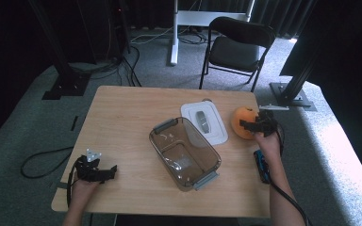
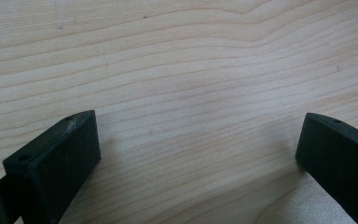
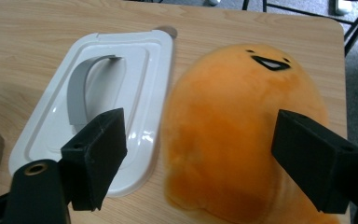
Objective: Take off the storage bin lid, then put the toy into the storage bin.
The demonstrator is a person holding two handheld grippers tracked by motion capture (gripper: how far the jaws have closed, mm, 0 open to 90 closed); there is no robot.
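Where the right tool (image 3: 198, 161) gapes, orange plush (image 3: 242, 140) beside white lid (image 3: 121, 93); left tool (image 2: 198, 158) apart

light wood table (image 1: 122, 117), standing on grey carpet. on it there's 1 clear tub (image 1: 185, 153) near the middle, sitting at an angle, 1 white lid (image 1: 204, 123) flat just behind it, 1 orange plush (image 1: 243, 122) just right of the lid, and 1 blue thing (image 1: 261, 165) near the right edge. left half is bare wood.

No readable text, label, brand, number or sign appears on anything.
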